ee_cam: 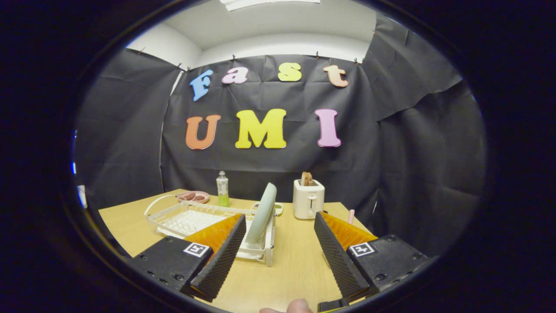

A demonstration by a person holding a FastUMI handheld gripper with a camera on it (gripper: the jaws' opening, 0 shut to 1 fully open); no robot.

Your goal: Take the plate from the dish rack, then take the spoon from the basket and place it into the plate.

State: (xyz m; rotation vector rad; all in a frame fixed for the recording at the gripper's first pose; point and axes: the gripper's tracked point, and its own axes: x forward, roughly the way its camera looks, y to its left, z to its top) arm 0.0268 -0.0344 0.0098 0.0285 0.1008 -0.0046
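1. My gripper [278, 243] is wide open, nothing between its fingers.
2. The plate [263, 214] stands on edge in the dish rack [191, 219], just ahead of my left finger.
3. Looks stiff, glazed, likely slippery and breakable; I'd pinch the upper rim squarely.

Pale green plate [263, 214], white dish rack [191, 219], perhaps beige toaster [308, 199].

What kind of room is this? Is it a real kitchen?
Probably a pretend kitchen set up in a booth: a wooden table holds a dish rack with a plate and a toaster. The open gripper points at them.
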